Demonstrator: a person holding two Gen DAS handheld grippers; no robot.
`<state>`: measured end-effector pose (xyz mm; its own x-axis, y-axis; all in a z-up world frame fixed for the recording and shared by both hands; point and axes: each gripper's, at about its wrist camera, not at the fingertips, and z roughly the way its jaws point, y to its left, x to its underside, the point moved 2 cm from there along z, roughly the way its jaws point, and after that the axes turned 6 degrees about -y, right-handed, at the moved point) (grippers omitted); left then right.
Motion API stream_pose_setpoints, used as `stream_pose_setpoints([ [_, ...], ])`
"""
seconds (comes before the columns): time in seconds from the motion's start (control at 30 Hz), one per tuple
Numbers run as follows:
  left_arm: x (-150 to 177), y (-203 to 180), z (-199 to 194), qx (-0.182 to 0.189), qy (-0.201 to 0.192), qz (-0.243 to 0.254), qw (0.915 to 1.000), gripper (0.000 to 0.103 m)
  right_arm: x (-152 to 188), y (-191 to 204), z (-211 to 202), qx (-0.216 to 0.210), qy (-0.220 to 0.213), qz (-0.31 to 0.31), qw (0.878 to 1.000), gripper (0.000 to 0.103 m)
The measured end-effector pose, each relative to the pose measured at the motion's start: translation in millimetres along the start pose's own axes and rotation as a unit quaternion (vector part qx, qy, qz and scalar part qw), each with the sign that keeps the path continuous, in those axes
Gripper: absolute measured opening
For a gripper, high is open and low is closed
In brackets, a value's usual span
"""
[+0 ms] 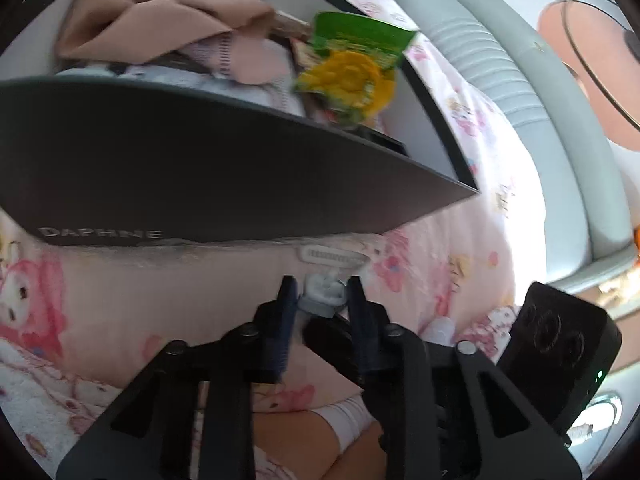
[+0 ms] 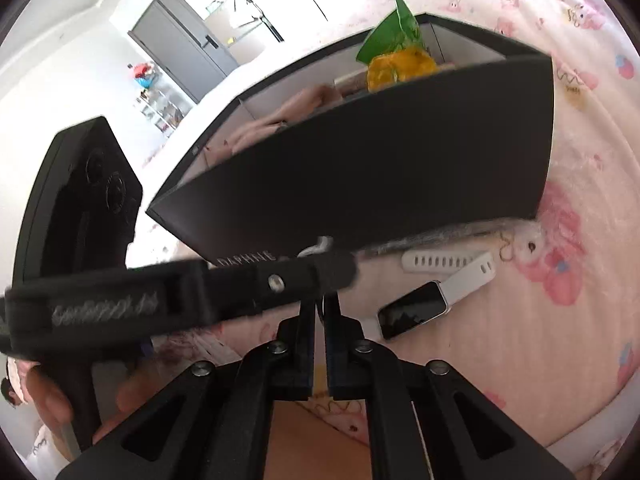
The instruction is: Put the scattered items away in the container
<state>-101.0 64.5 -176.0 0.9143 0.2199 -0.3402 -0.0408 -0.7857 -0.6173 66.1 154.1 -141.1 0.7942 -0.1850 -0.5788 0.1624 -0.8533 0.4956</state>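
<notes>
— Left tongs [image 1: 322, 292]?
— Partly closed, pinching a small pale blue-white object [image 1: 323, 294] between the tips, just above the pink patterned bedspread [image 1: 472, 216]. Hard to tell what the object is.
— Right tongs [image 2: 319, 312]?
— Nearly shut, only a thin slit between the tips, nothing visibly held. Crossed in front by the left tool.
— Box [image 2: 360, 176]?
— Dark, open-topped, just beyond both tongs on the bed. Holds beige cloth [image 1: 160, 20] and a green-and-yellow packet [image 1: 352, 64].
— Anything loose?
— White-strapped watch [image 2: 416, 308] on the bedspread, right of the right tongs, near the box's front wall, outside it.
</notes>
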Motion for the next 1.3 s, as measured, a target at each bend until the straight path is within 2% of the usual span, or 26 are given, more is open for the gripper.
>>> stream_pose_setpoints([
  [0.1, -2, -5, 4, -0.006, -0.007, 0.002, 1.0, 0.022, -3, -2, -2, -0.001, 0.003, 0.008, 1.0, 0.004],
  [0.17, -3, -10, 6, -0.038, -0.02, 0.019, 0.9989, 0.022, -6, -4, -2, 0.004, -0.002, 0.012, 1.0, 0.004],
  [0.27, 4, -12, 9, -0.056, -0.024, 0.011, 0.9981, 0.022, -12, -11, -4, 0.026, -0.008, 0.021, 0.999, 0.004],
  [0.37, 3, -18, 19, -0.066, -0.026, 0.005, 0.9975, 0.022, -18, -32, -1, 0.04, -0.005, 0.073, 0.996, 0.004],
  [0.5, 6, -16, 18, -0.083, -0.026, 0.007, 0.9962, 0.022, -21, -61, 6, 0.055, 0.009, 0.16, 0.986, 0.009],
  [0.6, 12, -16, 17, -0.095, -0.021, 0.006, 0.9952, 0.022, -23, -72, 9, 0.073, 0.008, 0.196, 0.978, 0.03],
  [0.63, 12, -15, 19, -0.102, -0.018, 0.007, 0.9946, 0.022, -24, -75, 10, 0.075, 0.004, 0.205, 0.976, 0.044],
  [0.67, 12, -15, 21, -0.106, -0.014, 0.008, 0.9943, 0.022, -26, -79, 13, 0.085, 0.003, 0.216, 0.973, 0.052],
  [0.73, 12, -14, 26, -0.114, -0.005, 0.007, 0.9935, 0.022, -29, -85, 20, 0.093, 0.004, 0.236, 0.967, 0.053],
  [0.77, 13, -14, 28, -0.116, -0.001, 0.007, 0.9932, 0.022, -30, -89, 30, 0.084, 0.012, 0.248, 0.965, 0.053],
  [0.83, 13, -14, 33, -0.127, 0.008, 0.011, 0.9918, 0.026, -32, -92, 47, 0.063, 0.035, 0.262, 0.962, 0.053],
  [0.93, 15, -13, 43, -0.144, 0.027, 0.012, 0.9891, 0.037, -40, -92, 59, 0.043, 0.024, 0.258, 0.965, 0.053],
  [1.07, 16, -11, 53, -0.155, 0.055, 0.014, 0.9863, 0.041, -47, -92, 70, 0.04, 0.017, 0.255, 0.966, 0.051],
  [1.1, 16, -12, 54, -0.152, 0.058, 0.015, 0.9865, 0.046, -49, -90, 72, 0.042, 0.018, 0.247, 0.968, 0.047],
  [1.17, 18, -14, 53, -0.139, 0.061, 0.021, 0.9882, 0.051, -53, -84, 78, 0.038, 0.025, 0.228, 0.973, 0.021],
  [1.3, 22, -17, 50, -0.139, 0.059, 0.036, 0.9879, 0.05, -60, -77, 87, 0.028, 0.025, 0.212, 0.977, 0.01],
])
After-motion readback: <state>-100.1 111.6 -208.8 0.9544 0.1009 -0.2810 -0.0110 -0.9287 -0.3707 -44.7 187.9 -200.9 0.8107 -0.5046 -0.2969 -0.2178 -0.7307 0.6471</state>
